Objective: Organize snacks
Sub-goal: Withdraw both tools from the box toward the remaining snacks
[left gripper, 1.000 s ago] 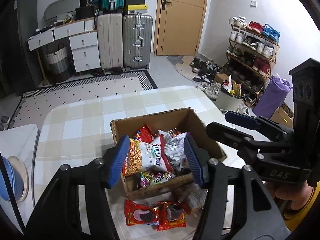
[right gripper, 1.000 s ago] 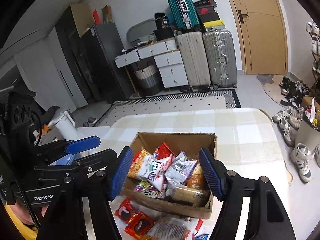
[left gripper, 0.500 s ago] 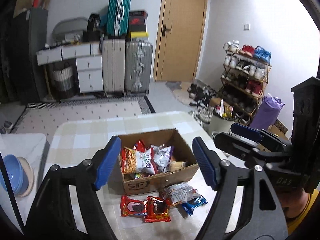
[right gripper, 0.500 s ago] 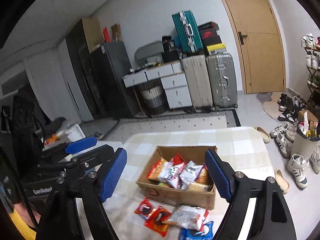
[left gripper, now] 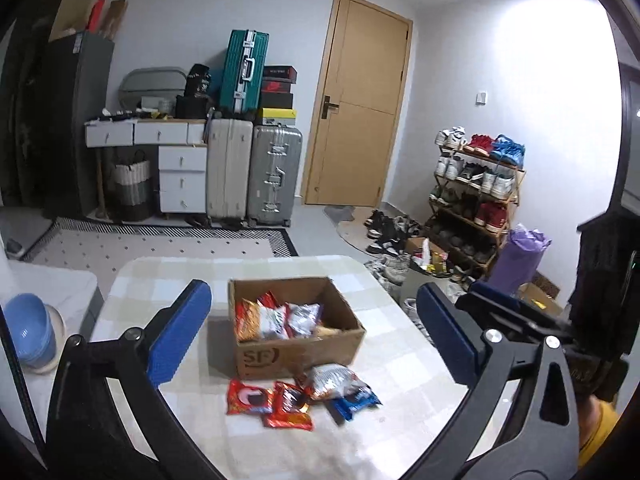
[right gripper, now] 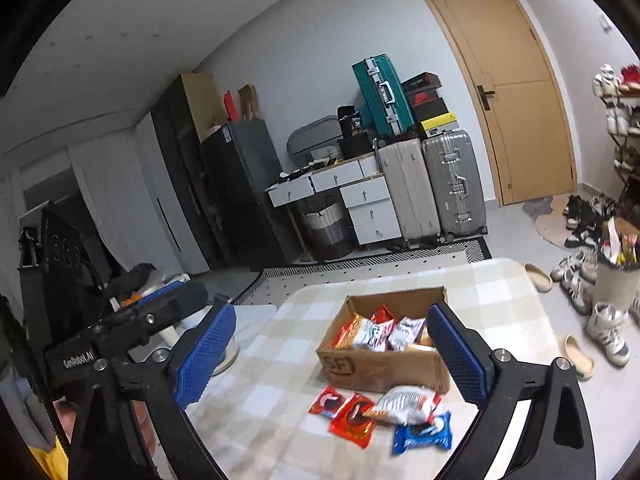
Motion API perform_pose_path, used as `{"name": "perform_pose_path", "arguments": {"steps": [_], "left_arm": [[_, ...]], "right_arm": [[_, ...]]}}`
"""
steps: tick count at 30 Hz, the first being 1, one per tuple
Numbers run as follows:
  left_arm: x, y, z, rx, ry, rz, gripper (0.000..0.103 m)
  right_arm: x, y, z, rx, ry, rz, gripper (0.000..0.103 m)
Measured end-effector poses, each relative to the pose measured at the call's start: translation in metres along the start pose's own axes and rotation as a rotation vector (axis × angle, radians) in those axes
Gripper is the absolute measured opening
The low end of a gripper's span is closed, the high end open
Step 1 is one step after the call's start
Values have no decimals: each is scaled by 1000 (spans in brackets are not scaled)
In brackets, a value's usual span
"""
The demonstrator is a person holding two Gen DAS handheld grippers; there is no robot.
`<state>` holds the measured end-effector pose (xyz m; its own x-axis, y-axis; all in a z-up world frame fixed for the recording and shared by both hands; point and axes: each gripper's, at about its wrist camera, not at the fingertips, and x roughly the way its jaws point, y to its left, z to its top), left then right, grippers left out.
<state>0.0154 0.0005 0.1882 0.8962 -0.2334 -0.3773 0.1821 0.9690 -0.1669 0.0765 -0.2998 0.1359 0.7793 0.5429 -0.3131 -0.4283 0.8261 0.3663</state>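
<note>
A brown cardboard box (left gripper: 296, 350) (right gripper: 380, 368) holding several snack packets stands on the checked table (left gripper: 160, 280) (right gripper: 280, 364). In front of it lie two red packets (left gripper: 250, 397) (right gripper: 352, 414), a silver packet (left gripper: 334, 386) (right gripper: 404, 400) and a blue packet (left gripper: 354, 402) (right gripper: 424, 436). My left gripper (left gripper: 316, 338) is open and empty, held back from and above the box. My right gripper (right gripper: 334, 354) is open and empty, also back from the box. Each gripper shows at the edge of the other's view.
A blue bowl (left gripper: 26, 328) sits on a side surface to the left of the table. Suitcases (left gripper: 256, 176) and white drawers (left gripper: 182, 172) stand at the far wall. A shoe rack (left gripper: 476, 192) and loose shoes (right gripper: 576, 280) are to the right.
Both grippers have pulled back and up from the box, which now looks smaller and farther. Their jaws have opened wider. The packets in front of the box have come into full view.
</note>
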Motion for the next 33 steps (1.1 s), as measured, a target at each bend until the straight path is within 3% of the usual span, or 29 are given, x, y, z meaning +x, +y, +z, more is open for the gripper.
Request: {"name": "perform_pose_path", "arguments": {"steps": [7, 15, 19, 24, 33], "left_arm": [[-24, 3, -32, 22, -47, 61, 103], [-18, 30, -88, -37, -56, 89, 103], [14, 44, -129, -33, 36, 132, 103], [68, 67, -171, -128, 194, 97, 103], [144, 79, -203, -141, 312, 106, 103]], "right_arm": [[-19, -2, -40, -12, -9, -55, 102], [-13, -29, -79, 8, 15, -122, 102], [1, -38, -101, -7, 83, -157, 102], [23, -51, -119, 8, 154, -183, 102], [75, -79, -144, 22, 295, -210, 102]]}}
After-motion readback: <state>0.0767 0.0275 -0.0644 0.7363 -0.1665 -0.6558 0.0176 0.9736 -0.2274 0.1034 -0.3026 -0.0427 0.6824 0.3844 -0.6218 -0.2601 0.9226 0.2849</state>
